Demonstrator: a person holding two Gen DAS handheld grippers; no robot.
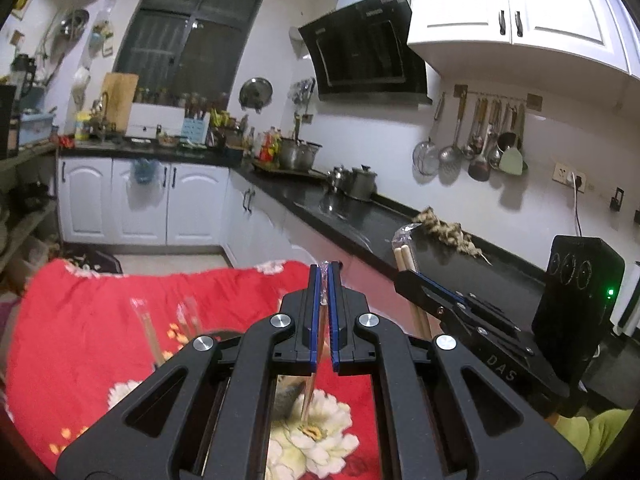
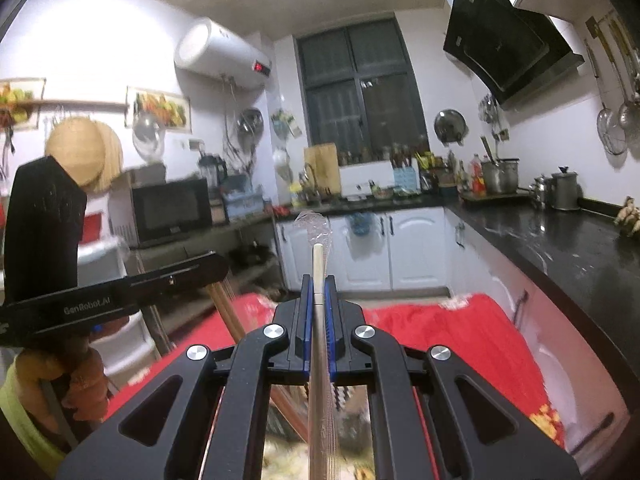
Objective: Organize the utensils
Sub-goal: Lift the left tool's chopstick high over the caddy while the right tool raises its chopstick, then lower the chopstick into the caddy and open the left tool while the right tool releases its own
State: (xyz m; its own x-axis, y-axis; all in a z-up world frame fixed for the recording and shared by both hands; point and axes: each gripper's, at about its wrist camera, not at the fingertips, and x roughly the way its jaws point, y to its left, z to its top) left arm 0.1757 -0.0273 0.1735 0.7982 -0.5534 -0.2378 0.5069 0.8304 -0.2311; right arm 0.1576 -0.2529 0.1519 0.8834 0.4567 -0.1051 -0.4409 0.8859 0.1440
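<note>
My left gripper point(image 1: 325, 270) is shut on a brown chopstick pair in a clear plastic sleeve point(image 1: 316, 364), held above a red floral cloth point(image 1: 100, 320). My right gripper point(image 2: 319, 280) is shut on a pale wooden chopstick pair in a clear sleeve point(image 2: 318, 264) that sticks up past the fingertips. The right gripper also shows in the left wrist view point(image 1: 404, 276), with its pale chopsticks point(image 1: 402, 254) upright. The left gripper shows in the right wrist view point(image 2: 218, 266), with brown chopsticks point(image 2: 228, 312) hanging below it. More sleeved chopsticks point(image 1: 150, 326) lie on the cloth.
A black countertop point(image 1: 360, 220) runs along the right with steel pots point(image 1: 356, 180) and a dried bundle point(image 1: 448, 230). White cabinets point(image 1: 140, 200) stand behind. Ladles hang on a wall rail point(image 1: 480, 136). A microwave point(image 2: 168, 208) sits on a shelf at left.
</note>
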